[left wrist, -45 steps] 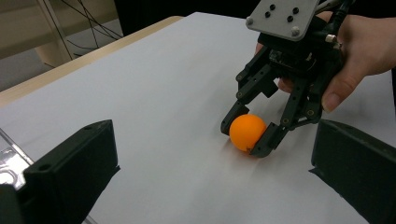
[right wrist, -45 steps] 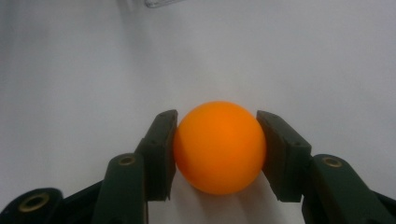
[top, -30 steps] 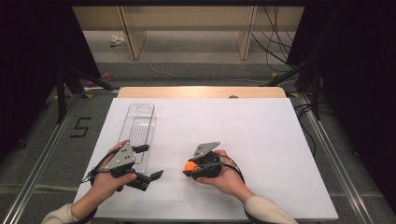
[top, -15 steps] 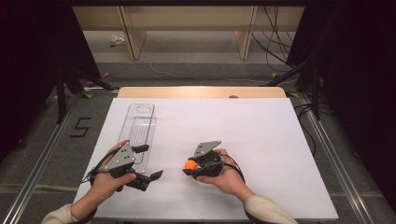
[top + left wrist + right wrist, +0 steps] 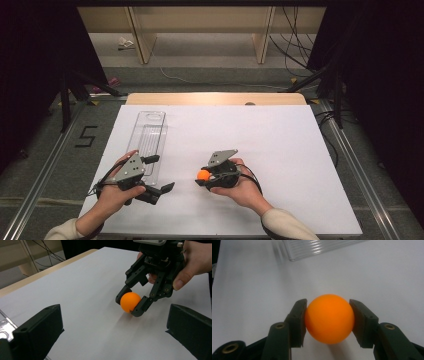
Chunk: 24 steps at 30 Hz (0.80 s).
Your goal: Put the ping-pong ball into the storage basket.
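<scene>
Orange ball (image 5: 329, 318) is sitting squeezed between the two black jaws of the right tongs (image 5: 202, 176), one jaw pressing each side of it, low over the white sheet covering the desk (image 5: 280, 150). In the high view the ball (image 5: 203, 174) is showing at the tip of those tongs, near the middle of the desk's front half, with the person's right hand (image 5: 240, 187) wrapping around the tool body. The left tongs (image 5: 159, 173) are lying released, jaws spread wide apart and gripping nothing, and the left hand (image 5: 116, 192) is holding them at the front left of the desk. A clear ribbed plastic tray (image 5: 149, 137) is lying flat just beyond the left tongs, well apart from the ball. From the left gripper view, the ball (image 5: 130, 302) is appearing ahead between the two spread jaws, clamped by the right tongs (image 5: 130, 307).
</scene>
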Each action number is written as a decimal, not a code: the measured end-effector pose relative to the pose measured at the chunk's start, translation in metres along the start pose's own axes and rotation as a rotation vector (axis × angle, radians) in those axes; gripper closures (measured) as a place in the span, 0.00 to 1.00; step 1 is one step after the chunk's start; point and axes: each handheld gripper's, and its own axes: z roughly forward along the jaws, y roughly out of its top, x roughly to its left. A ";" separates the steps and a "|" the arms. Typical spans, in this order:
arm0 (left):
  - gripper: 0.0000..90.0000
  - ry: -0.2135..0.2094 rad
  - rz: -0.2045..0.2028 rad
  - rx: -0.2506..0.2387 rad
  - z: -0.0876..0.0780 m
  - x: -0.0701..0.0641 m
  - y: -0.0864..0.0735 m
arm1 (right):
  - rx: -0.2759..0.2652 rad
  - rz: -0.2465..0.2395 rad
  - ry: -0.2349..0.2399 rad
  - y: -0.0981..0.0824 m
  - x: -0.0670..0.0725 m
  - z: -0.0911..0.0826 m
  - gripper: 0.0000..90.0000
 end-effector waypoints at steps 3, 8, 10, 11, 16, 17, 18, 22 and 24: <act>0.00 0.000 0.000 -0.002 0.000 0.000 0.000 | -0.002 -0.002 -0.001 0.001 0.001 0.000 0.57; 0.00 0.000 0.000 0.001 0.000 0.000 0.000 | -0.022 -0.006 -0.005 0.005 0.000 -0.004 0.57; 0.00 0.000 0.000 -0.001 0.000 0.000 0.000 | -0.034 -0.005 -0.008 0.007 0.000 -0.005 0.57; 0.00 0.000 -0.001 -0.001 0.000 0.000 0.000 | -0.036 -0.004 -0.011 0.007 0.000 -0.006 0.57; 0.00 0.000 -0.001 -0.001 0.000 0.000 0.000 | -0.048 0.002 -0.018 0.009 -0.002 -0.009 0.57; 0.00 -0.001 0.000 -0.001 0.000 0.000 0.000 | -0.049 0.002 -0.019 0.010 -0.002 -0.009 0.57; 0.00 -0.001 -0.001 -0.002 0.000 0.000 0.000 | -0.052 0.002 -0.021 0.010 -0.002 -0.010 0.57; 0.00 -0.001 0.000 -0.002 0.000 0.000 0.000 | -0.061 0.000 -0.025 0.012 -0.003 -0.012 0.57; 0.00 -0.001 0.000 -0.002 0.000 0.000 0.000 | -0.070 0.001 -0.027 0.014 -0.004 -0.013 0.57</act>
